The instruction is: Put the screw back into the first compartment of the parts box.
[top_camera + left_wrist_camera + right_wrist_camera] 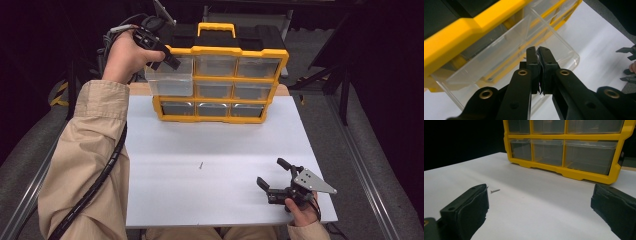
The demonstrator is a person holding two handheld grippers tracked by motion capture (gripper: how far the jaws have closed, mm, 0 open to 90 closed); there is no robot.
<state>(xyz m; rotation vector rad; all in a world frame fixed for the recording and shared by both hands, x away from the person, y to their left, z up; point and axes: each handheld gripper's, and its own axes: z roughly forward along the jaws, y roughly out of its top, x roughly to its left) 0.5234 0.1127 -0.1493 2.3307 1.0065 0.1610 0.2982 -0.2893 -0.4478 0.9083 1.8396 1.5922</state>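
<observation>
While the clear plastic drawer (169,80) sticks halfway out of the top-left slot of the yellow nine-drawer organiser cabinet with a black top and yellow handle (220,75), the left gripper (162,52) pinches the drawer's front wall; in the left gripper view its black fingers (532,65) are pressed together on the thin transparent rim (554,47). The other eight drawers sit flush in the cabinet, which stands upright at the far edge of the white tabletop (225,150). A small dark screw (200,165) lies alone on the tabletop, well in front of the cabinet. Farther from the cabinet, near the front right corner of the tabletop, the right gripper (275,172) rests low with its fingers (471,205) spread wide and nothing between them; a hand (302,212) holds it from behind. A beige sleeve (87,160) covers the left arm reaching to the cabinet.
</observation>
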